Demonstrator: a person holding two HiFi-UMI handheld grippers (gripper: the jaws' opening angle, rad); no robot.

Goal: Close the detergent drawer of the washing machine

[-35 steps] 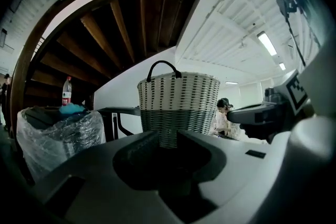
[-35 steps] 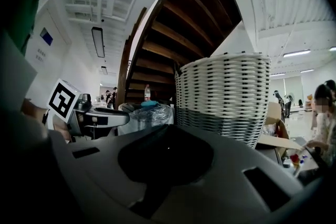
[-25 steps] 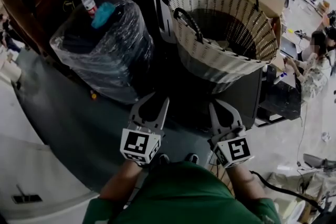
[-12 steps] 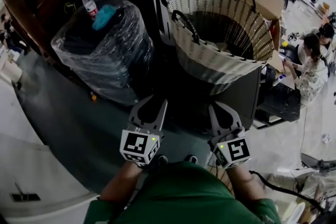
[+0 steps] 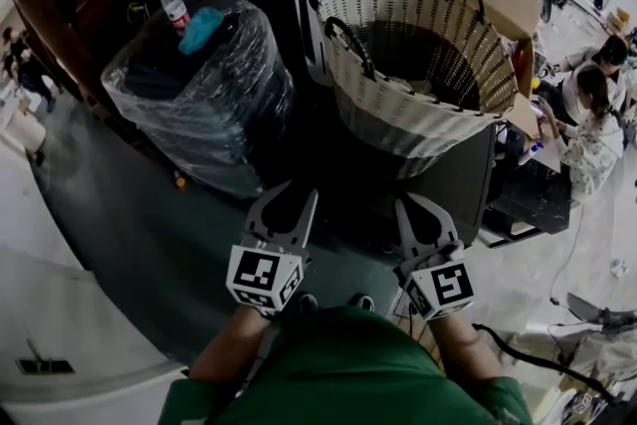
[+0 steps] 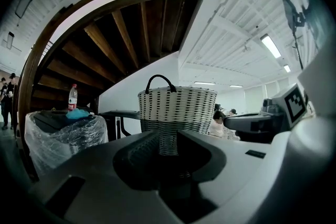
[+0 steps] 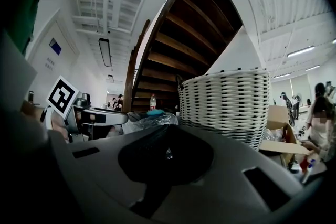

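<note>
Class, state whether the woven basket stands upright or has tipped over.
Upright: the basket has its open mouth facing up, handles raised.

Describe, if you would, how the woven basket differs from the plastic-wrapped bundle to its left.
The woven basket is pale, with dark handles and an open top; the plastic-wrapped bundle is dark and sealed in clear film. The bundle carries a water bottle and a blue item on top; the basket holds its pale contents inside. Both are round, bulky and stand side by side.
</note>
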